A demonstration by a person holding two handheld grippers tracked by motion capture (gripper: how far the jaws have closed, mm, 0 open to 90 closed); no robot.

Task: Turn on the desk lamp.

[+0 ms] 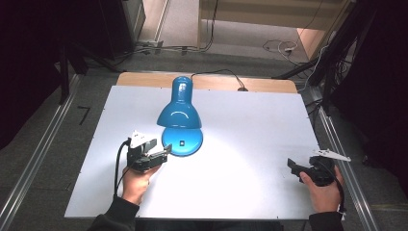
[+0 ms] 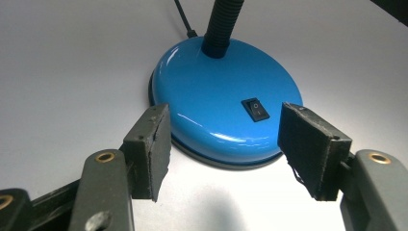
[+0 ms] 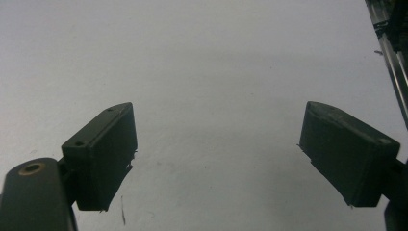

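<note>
Two grippers: you hold one in each hand, the left gripper (image 1: pixel 166 153) at the lamp, the right gripper (image 1: pixel 293 167) well apart at the right side of the table (image 1: pixel 250 144).
Left jaws: parted to a middling gap, nothing pressed between them; the pads (image 2: pixel 156 149) stand either side of the near rim of the lamp's base (image 2: pixel 216 101), just short of it.
Right jaws: spread wide over bare white tabletop, holding nothing.
Lamp: a blue desk lamp (image 1: pixel 179 115) stands upright left of the table's middle, its shade (image 1: pixel 179 114) bent over the base toward you, its light on and pooling on the table.
Switch: a small black rocker switch (image 2: pixel 255 109) sits on top of the base, on the side nearest your left gripper.
Handling: the base looks like glossy painted metal, hard, domed and slippery, and probably weighted, so pads could slide off the curve. The ribbed black neck (image 2: pixel 221 24) looks bendable and won't hold the lamp steady.
Where to grip: take the base low at its dark bottom edge, where the side is steepest, or press the switch with one pad tip.
Hard to make out: which way the rocker is tipped, and the bulb under the shade. The cord (image 1: pixel 216 72) runs off the far edge to an end you cannot see.
</note>
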